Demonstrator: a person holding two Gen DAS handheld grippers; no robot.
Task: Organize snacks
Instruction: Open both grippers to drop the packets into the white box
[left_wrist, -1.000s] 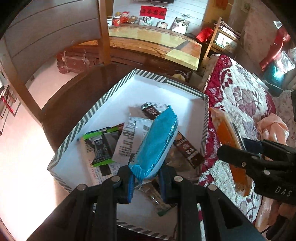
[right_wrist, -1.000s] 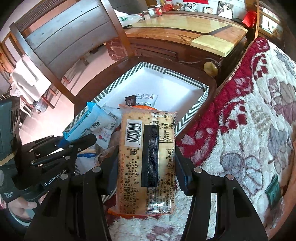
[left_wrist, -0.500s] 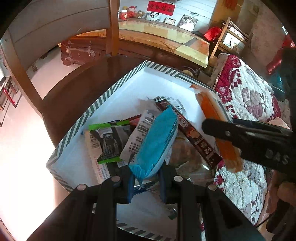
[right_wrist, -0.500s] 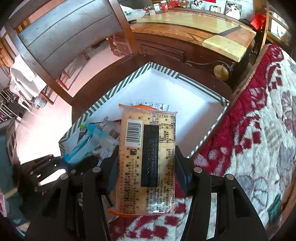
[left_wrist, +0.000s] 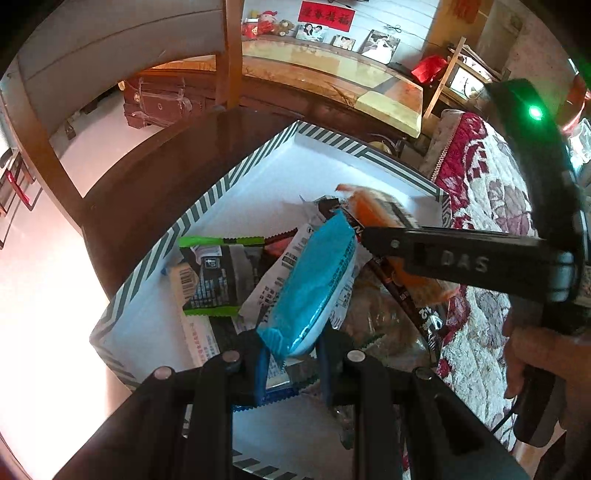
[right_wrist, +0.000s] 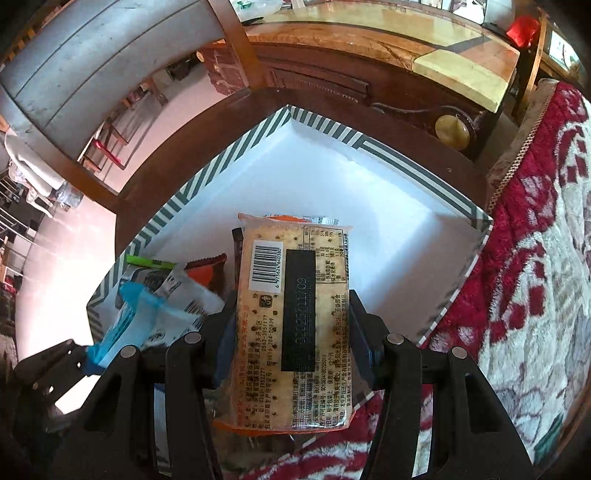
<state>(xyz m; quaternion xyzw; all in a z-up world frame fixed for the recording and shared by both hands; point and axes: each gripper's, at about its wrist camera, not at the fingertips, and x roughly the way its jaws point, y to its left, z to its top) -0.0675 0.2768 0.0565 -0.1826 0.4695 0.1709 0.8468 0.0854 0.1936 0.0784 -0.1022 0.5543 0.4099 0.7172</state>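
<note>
**Placing 2 snack packs into the striped box**

On the left, the left tool (left_wrist: 291, 363) is closed tight on the lower end of a blue snack pack (left_wrist: 314, 284). The pack hangs over the near left part of the striped box (left_wrist: 207, 206), above a green and black packet (left_wrist: 218, 273) and a white wrapper (left_wrist: 280, 273) that already lie inside. To put it down well, I think the left tool should sink until the pack rests on these snacks and only then open, so that the pack does not slide over the low rim toward the floor.

In the middle, the box stands on a dark wooden tabletop (right_wrist: 177, 147). Its far half is bare white, so there is free room there.

On the right, the right tool (right_wrist: 291, 339) stands about half open, and its 2 pads press on the sides of a flat cracker pack (right_wrist: 295, 317), barcode side up. The pack is over the near right part of the box, and its lower end reaches out over the flowered blanket (right_wrist: 535, 258) just beside the box. It seems better to carry it a little further toward the bare far area, keep it flat, and release it low. The 2 tools are near each other, so releasing 1 pack at a time should avoid a bump.
</note>
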